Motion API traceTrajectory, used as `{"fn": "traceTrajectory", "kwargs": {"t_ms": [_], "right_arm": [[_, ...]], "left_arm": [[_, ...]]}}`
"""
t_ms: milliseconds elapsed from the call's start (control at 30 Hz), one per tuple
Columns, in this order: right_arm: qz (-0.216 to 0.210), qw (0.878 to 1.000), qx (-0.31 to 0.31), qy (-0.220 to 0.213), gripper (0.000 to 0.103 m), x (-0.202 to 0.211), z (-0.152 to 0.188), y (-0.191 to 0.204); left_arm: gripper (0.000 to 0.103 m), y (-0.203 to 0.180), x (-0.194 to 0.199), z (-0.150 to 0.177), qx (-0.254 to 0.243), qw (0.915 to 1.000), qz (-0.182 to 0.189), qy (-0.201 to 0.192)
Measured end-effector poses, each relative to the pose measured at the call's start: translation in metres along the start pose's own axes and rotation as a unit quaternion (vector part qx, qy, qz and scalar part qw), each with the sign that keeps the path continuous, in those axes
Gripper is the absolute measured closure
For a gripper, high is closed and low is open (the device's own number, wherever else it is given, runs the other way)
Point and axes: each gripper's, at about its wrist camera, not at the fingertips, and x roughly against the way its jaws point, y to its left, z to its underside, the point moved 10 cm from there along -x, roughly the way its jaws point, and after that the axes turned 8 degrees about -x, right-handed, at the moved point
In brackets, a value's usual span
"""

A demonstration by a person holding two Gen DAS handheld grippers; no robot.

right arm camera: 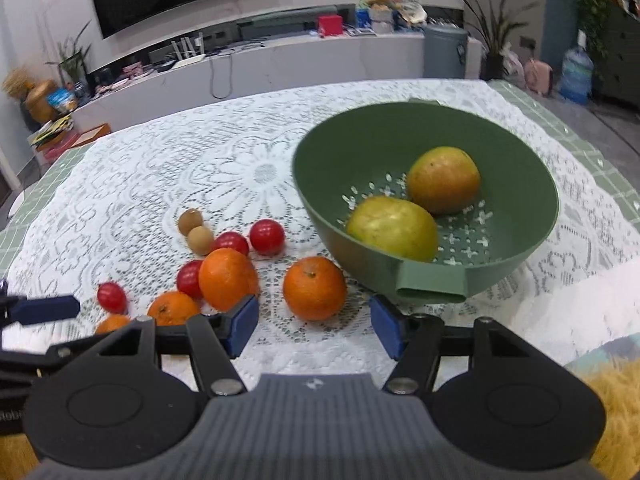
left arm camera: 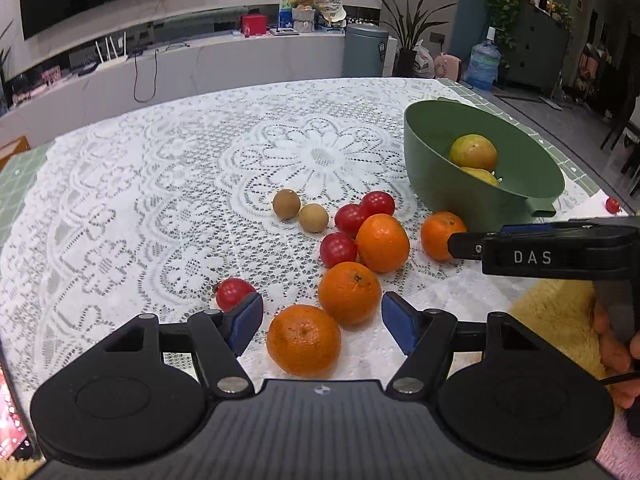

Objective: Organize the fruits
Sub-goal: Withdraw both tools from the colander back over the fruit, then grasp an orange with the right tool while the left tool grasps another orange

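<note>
Left gripper (left arm camera: 322,322) is standing wide, pads clear of fruit; the nearest orange (left arm camera: 303,340) is lying between its fingers, a second orange (left arm camera: 349,293) just beyond the tips. Right gripper (right arm camera: 313,324) is standing open at moderate width, empty, with a lone orange (right arm camera: 314,288) just ahead of its tips. Green colander (right arm camera: 424,196) is sitting ahead and right of it, holding two yellow-green fruits (right arm camera: 392,227).

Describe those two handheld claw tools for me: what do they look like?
Each gripper, left and right, has a ribbed grey body, two round black discs, black linkage arms with silver pivots, and blue finger pads. The right one's side reads "DAS" in white. A fuzzy yellow sleeve shows behind it.
</note>
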Motion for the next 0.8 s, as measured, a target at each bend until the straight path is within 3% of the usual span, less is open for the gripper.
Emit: {"fn": "traceTrajectory", "kwargs": {"t_ms": [300,533,800], "right_arm": [[0.02,1.0,-0.011,0.002,0.043,-0.011,-0.004,0.001],[0.03,0.999,-0.009,0.012,0.051,-0.021,-0.004,-0.001],[0.021,0.999,-0.017,0.021,0.057,-0.03,-0.004,0.001]], "left_arm": [[0.025,0.004,-0.011,0.007,0.031,0.999,0.023,0.022],[0.029,0.008,-0.018,0.007,0.059,0.9971,0.038,0.029],[0.031,0.017,-0.027,0.015,0.079,0.9946,0.022,0.064]]}}
